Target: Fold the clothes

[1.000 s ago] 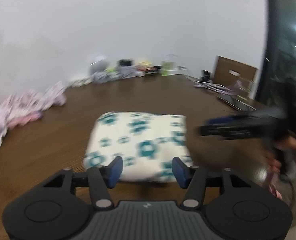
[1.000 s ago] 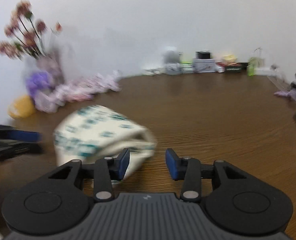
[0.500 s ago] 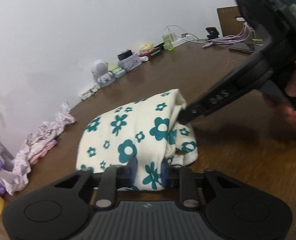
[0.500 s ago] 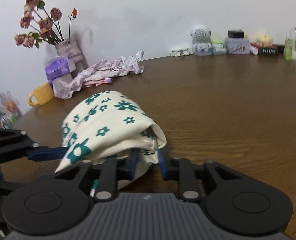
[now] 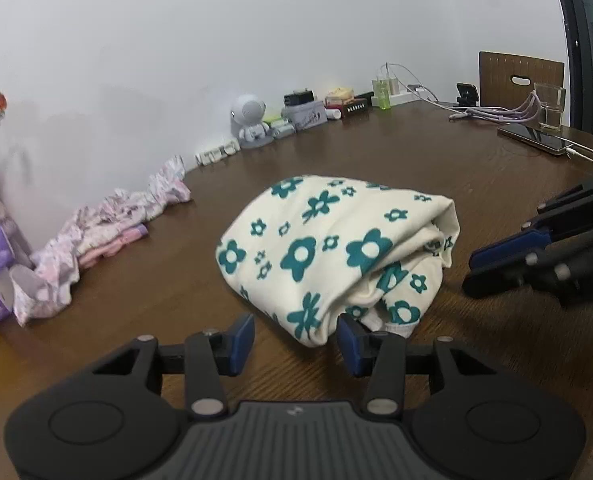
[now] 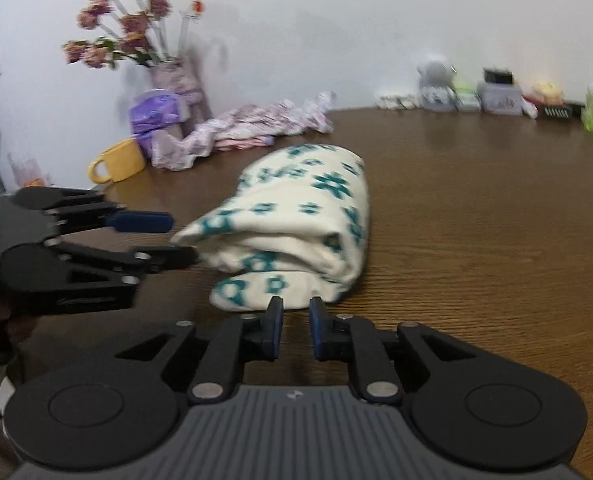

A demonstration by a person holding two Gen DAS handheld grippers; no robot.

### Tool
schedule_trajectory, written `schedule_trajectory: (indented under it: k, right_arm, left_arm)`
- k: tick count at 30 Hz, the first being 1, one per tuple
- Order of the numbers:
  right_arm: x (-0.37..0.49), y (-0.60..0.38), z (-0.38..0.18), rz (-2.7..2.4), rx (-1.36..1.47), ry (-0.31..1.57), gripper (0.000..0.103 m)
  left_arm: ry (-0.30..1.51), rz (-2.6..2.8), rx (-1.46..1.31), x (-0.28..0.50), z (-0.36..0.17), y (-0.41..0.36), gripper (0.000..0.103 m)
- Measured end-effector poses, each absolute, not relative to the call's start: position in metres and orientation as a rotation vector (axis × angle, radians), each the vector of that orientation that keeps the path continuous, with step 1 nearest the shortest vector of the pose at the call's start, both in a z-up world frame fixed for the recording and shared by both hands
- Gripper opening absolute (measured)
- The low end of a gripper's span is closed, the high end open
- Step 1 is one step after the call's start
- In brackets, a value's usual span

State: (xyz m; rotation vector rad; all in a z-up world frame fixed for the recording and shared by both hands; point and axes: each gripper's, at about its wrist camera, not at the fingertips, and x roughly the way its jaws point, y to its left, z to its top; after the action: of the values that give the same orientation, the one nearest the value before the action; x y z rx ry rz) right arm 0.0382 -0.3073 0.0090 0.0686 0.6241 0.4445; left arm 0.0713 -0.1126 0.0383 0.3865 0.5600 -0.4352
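Observation:
A cream cloth with teal flowers (image 5: 336, 248) (image 6: 308, 216) lies folded into a thick bundle on the brown wooden table (image 5: 436, 160). My left gripper (image 5: 296, 342) stands open just in front of the bundle's near corner, which reaches in between the fingers without being clamped. In the right wrist view the left gripper (image 6: 168, 240) comes in from the left, its lower fingertip at the cloth's edge. My right gripper (image 6: 296, 328) sits just short of the bundle's end, jaws nearly together with only bare table in the narrow gap. The left wrist view shows the right gripper (image 5: 492, 264) to the right of the bundle.
A crumpled pink floral garment (image 5: 108, 232) (image 6: 264, 124) lies by the wall. A yellow mug (image 6: 120, 166), a purple tissue pack (image 6: 156, 116) and a flower vase (image 6: 176, 76) stand left. A robot figurine (image 5: 250, 120), boxes, cables, a phone (image 5: 536, 140) and a glass (image 5: 550, 106) line the far edge.
Half a second ago both grippers were shut on the cloth. Now the bundle rests on the table, the left gripper has opened, and the right has come off it.

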Motion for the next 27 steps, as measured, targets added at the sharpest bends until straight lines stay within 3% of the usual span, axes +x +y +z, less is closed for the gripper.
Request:
schedule_trajectory:
  k: [2,3,5,8,10,12,14,27]
  right_arm:
    - [0.038,-0.294,0.010,0.459,-0.001,0.611,0.036]
    - [0.039,-0.287,0.010,0.462,-0.038,0.605,0.036]
    - [0.045,-0.273,0.007,0.468,-0.112,0.598,0.036]
    - [0.052,-0.258,0.001,0.482,-0.182,0.614,0.036]
    - [0.058,-0.251,-0.002,0.481,-0.198,0.624,0.029]
    - [0.064,-0.246,-0.004,0.479,-0.198,0.633,0.014]
    - [0.070,-0.247,-0.003,0.474,-0.155,0.636,0.011]
    - [0.055,-0.251,0.010,0.476,-0.117,0.588,0.012]
  left_arm:
    - [0.569,-0.443,0.369,0.076,0.037,-0.114,0.044]
    - [0.573,-0.447,0.360,0.078,0.036,-0.114,0.043]
    - [0.582,-0.455,0.342,0.083,0.035,-0.115,0.018]
    - [0.587,-0.473,0.312,0.087,0.035,-0.115,0.009]
    - [0.584,-0.479,0.286,0.088,0.038,-0.110,0.007]
    - [0.583,-0.484,0.260,0.088,0.041,-0.106,0.007]
    - [0.596,-0.487,0.239,0.090,0.040,-0.104,0.007]
    - [0.654,-0.506,0.145,0.095,0.034,-0.092,0.008]
